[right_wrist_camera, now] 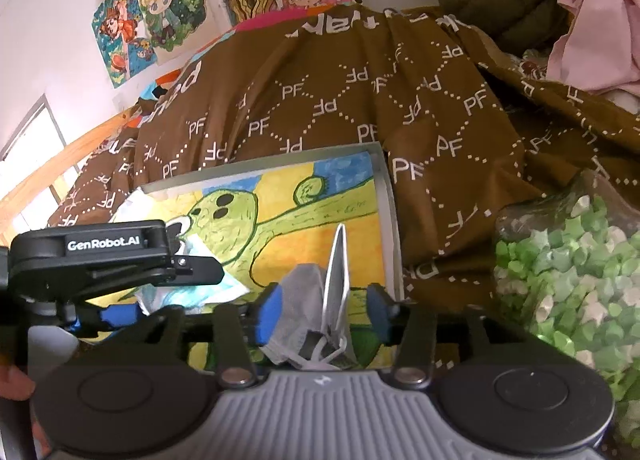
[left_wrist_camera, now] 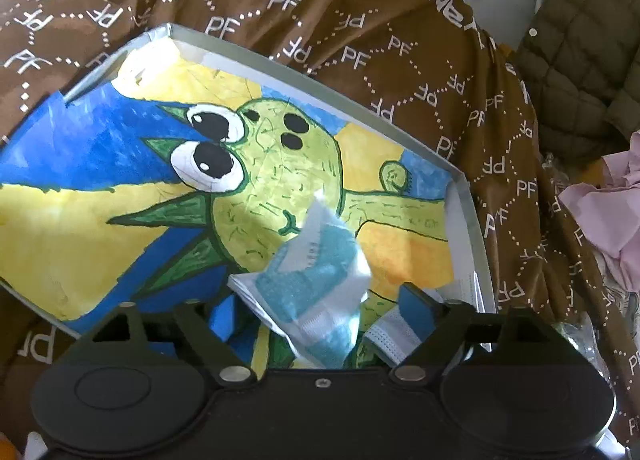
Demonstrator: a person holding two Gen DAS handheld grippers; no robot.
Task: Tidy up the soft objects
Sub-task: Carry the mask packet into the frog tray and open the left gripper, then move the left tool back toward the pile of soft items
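A shallow grey box (left_wrist_camera: 320,79) lies on the bed, and a painting of a green creature covers its floor. My left gripper (left_wrist_camera: 320,310) is open over the box's near end. A crumpled blue and white packet (left_wrist_camera: 316,284) sits loose between its blue pads. In the right wrist view, my right gripper (right_wrist_camera: 323,315) is open above the same box (right_wrist_camera: 386,195). A grey face mask (right_wrist_camera: 308,300) with white ear loops rests between its pads, with a gap on the right side. The left gripper's black housing (right_wrist_camera: 104,248) shows at the left.
A brown cloth printed with "PF" (left_wrist_camera: 400,51) surrounds the box. An olive quilted jacket (left_wrist_camera: 580,51) and pink fabric (left_wrist_camera: 612,211) lie to the right. A clear bag of green and white paper stars (right_wrist_camera: 572,268) sits at the right. A pale blue mask (left_wrist_camera: 384,334) lies in the box corner.
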